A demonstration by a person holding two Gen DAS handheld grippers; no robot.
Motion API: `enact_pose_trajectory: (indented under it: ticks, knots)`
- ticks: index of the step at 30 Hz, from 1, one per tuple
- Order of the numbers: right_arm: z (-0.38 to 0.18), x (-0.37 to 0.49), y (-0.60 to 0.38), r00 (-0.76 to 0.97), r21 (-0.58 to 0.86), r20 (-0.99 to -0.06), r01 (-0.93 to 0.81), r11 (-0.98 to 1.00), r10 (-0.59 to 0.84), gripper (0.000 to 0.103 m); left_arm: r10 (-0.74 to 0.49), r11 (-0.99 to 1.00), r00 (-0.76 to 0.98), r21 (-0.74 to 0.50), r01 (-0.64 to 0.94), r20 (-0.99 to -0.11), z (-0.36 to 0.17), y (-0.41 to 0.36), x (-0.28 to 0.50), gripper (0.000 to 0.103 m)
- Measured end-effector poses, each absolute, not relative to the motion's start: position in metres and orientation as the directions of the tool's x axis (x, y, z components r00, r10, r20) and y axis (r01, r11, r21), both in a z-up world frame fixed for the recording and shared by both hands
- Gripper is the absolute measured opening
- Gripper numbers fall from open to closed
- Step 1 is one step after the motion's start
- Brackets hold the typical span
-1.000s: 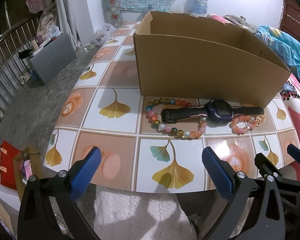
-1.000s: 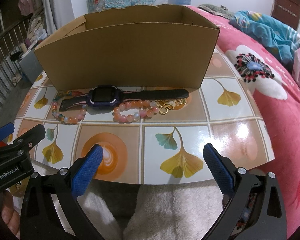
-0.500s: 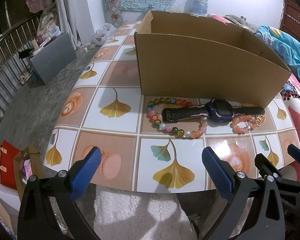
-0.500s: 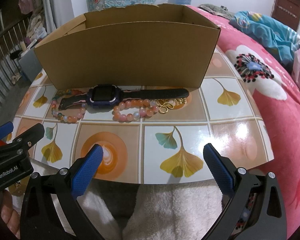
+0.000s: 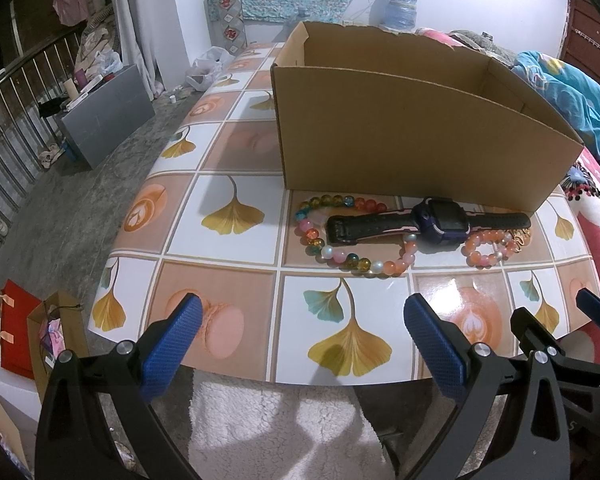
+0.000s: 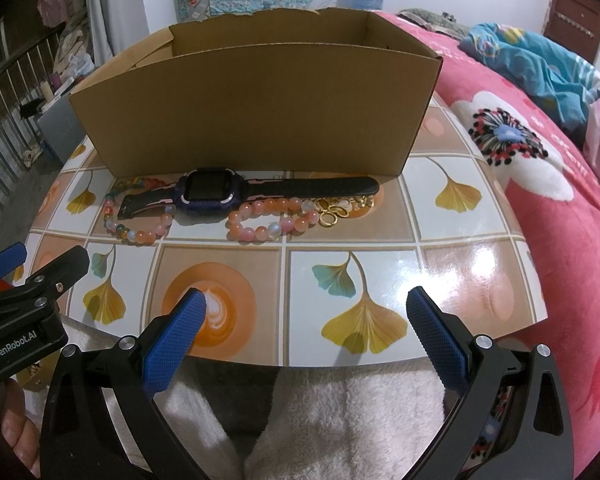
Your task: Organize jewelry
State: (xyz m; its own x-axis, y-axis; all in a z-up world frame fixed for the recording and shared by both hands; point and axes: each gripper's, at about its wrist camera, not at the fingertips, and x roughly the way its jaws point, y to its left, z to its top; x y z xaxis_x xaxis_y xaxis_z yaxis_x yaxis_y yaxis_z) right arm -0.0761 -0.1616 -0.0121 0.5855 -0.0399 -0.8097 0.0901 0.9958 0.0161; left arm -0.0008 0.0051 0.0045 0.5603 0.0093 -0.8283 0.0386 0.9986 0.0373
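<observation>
A black and purple watch [image 5: 432,222] [image 6: 216,193] lies on the tiled table in front of an open cardboard box [image 5: 400,136] [image 6: 260,112]. A multicoloured bead bracelet [image 5: 340,258] [image 6: 140,234] lies under its left strap. A pink bead bracelet [image 5: 486,248] [image 6: 268,226] and gold rings [image 6: 334,214] lie by its right strap. My left gripper [image 5: 300,344] and my right gripper [image 6: 306,336] are both open and empty, side by side over the table's near edge.
The table [image 5: 236,280] ends just ahead of both grippers. A white fleece cover [image 6: 332,420] lies below. A pink flowered bed [image 6: 540,168] is at the right. Paper bags [image 5: 24,332] and a grey box [image 5: 104,116] stand on the floor at left.
Both grippers have crept slightly forward toward the jewelry. Nothing on the table has moved.
</observation>
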Motion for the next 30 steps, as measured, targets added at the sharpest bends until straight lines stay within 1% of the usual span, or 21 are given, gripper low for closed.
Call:
enact_pose_trajectory:
  ticks: [30]
  knots:
    - [-0.0116, -0.0767, -0.1554, 0.583, 0.011, -0.812, 0.084, 0.996, -0.04, 0.096, 0.016, 0.998, 0.565, 0.043, 0.036, -0.825, 0.0061, 0.0073, -0.0027, 0.099]
